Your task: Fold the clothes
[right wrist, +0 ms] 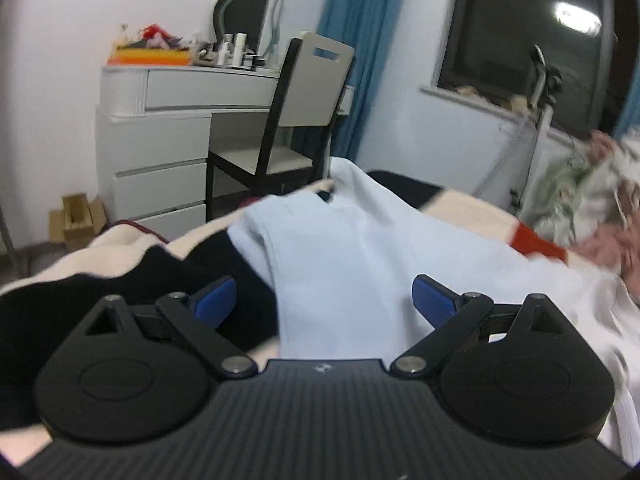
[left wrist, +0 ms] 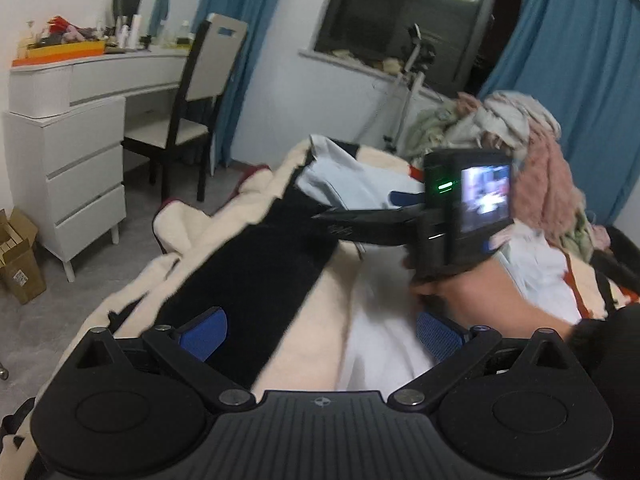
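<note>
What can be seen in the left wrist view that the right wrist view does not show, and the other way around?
Only the left wrist view shows the right gripper from outside, its camera screen lit, held by the person's hand, with the whole laundry pile behind it. Only the right wrist view shows the pale blue garment spread wide between its own open fingers, and a red patch on the blanket. Both show the cream and black blanket, the white dresser, the chair, the blue curtain and the dark window.
</note>
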Demonstrator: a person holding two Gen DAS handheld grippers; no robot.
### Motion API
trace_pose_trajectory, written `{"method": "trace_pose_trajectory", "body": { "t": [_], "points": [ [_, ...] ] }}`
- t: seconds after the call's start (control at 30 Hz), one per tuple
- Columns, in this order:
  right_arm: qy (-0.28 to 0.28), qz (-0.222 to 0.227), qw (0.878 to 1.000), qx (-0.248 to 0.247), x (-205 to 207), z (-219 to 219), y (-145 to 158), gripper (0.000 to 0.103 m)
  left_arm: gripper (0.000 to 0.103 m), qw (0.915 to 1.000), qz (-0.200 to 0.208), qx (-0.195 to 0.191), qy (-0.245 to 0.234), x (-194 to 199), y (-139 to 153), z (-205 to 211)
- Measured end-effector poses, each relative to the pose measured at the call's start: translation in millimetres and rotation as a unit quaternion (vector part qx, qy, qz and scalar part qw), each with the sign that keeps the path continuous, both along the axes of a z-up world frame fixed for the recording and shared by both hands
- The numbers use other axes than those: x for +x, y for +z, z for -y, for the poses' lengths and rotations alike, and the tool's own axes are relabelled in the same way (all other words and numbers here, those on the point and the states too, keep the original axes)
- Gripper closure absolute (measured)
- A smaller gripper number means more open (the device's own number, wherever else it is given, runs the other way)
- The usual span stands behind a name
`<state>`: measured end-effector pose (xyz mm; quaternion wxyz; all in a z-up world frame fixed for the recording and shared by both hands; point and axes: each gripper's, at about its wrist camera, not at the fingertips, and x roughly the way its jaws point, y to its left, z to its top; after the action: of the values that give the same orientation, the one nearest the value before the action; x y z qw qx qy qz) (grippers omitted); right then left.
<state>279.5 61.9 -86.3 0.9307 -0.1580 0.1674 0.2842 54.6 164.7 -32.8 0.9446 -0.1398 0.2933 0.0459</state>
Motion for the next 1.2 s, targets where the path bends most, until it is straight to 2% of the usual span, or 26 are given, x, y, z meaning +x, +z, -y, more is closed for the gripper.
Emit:
{"method": "trace_pose_trajectory", "body": {
  "t": [0.03, 0.07, 0.1, 0.2, 0.23, 0.27, 0.3, 0.33, 0.43, 0.53, 0.6, 0.67, 0.77, 0.83, 0.9, 0.93, 1.0, 1.03, 1.07, 1.2],
  "points": [
    [-0.010, 0.007, 1.000, -0.003, 8.0, -9.1, -2.8, 0.008, 0.001, 1.0000, -0.001, 0.001, 0.001, 0.7, -1.3, 0.6],
    [-0.021, 0.014, 1.000, -0.007, 16.1, -18.1, -5.5, 0.019, 0.001, 1.0000, -0.001, 0.002, 0.001, 1.5, -2.6, 1.2],
    [-0.037, 0.013, 0.999, 0.002, 25.7, -20.6, -4.8, 0.024, 0.001, 1.0000, -0.002, 0.003, 0.002, 2.2, -3.9, 1.8],
    [-0.079, -0.025, 0.996, 0.022, 57.4, -24.8, -4.6, 0.034, 0.001, 1.0000, -0.003, 0.007, 0.004, 4.5, -7.8, 3.6],
    [-0.091, -0.040, 0.995, 0.027, 67.1, -25.6, -4.6, 0.048, 0.001, 1.0000, -0.004, 0.008, 0.004, 5.2, -9.1, 4.2],
    [-0.097, -0.037, 0.994, 0.038, 66.9, -18.3, 2.8, 0.073, 0.001, 0.9999, -0.005, 0.009, 0.005, 6.0, -10.4, 4.8],
    [-0.103, -0.034, 0.993, 0.050, 66.8, -10.9, 10.1, 0.088, 0.001, 0.9999, -0.005, 0.010, 0.005, 6.7, -11.7, 5.4],
    [-0.109, -0.031, 0.992, 0.061, 66.6, -3.6, 17.5, 0.094, 0.001, 0.9999, -0.006, 0.011, 0.006, 7.5, -13.0, 6.0],
    [-0.127, -0.022, 0.987, 0.096, 66.1, 18.6, 39.7, 0.095, 0.001, 0.9998, -0.008, 0.014, 0.008, 9.7, -16.9, 7.8],
    [-0.150, 0.020, 0.975, 0.161, 49.0, 79.7, 77.4, 0.095, 0.001, 0.9998, -0.009, 0.018, 0.008, 11.5, -20.3, 10.1],
    [-0.187, 0.040, 0.962, 0.197, 42.1, 130.7, 91.6, 0.095, 0.001, 0.9998, -0.004, 0.020, -0.001, 9.0, -18.9, 15.3],
    [-0.228, 0.046, 0.949, 0.213, 35.7, 178.3, 91.6, 0.095, 0.001, 0.9998, -0.004, 0.013, -0.018, 8.6, -19.9, 20.9],
    [-0.295, 0.034, 0.926, 0.232, 35.7, 241.6, 75.8, 0.095, 0.001, 0.9988, -0.003, -0.005, -0.049, 7.8, -22.3, 31.5],
    [-0.329, 0.007, 0.918, 0.220, 39.8, 271.3, 52.7, 0.094, 0.001, 0.9974, -0.004, -0.016, -0.071, 8.5, -26.4, 40.5],
    [-0.362, -0.020, 0.908, 0.209, 43.8, 300.8, 29.7, 0.092, 0.001, 0.9965, -0.011, -0.008, -0.083, 10.5, -31.2, 50.8],
    [-0.363, -0.044, 0.908, 0.204, 46.3, 306.9, 21.2, 0.087, 0.001, 0.9961, -0.014, -0.003, -0.087, 11.5, -33.6, 55.4],
    [-0.363, -0.078, 0.907, 0.198, 46.0, 316.2, 8.5, 0.049, 0.001, 0.9955, -0.020, 0.006, -0.092, 15.0, -38.3, 62.4],
    [-0.363, -0.089, 0.906, 0.198, 43.0, 319.4, 4.2, 0.017, 0.001, 0.9952, -0.020, 0.009, -0.095, 16.2, -39.3, 65.3],
    [-0.363, -0.080, 0.906, 0.202, 32.4, 320.5, 5.1, 0.010, 0.001, 0.9949, -0.018, 0.013, -0.099, 17.2, -40.2, 68.2],
    [-0.368, -0.059, 0.902, 0.219, -14.4, 325.0, 15.7, 0.009, 0.001, 0.9942, -0.004, 0.031, -0.103, 14.7, -37.2, 74.5]
  ]
}}
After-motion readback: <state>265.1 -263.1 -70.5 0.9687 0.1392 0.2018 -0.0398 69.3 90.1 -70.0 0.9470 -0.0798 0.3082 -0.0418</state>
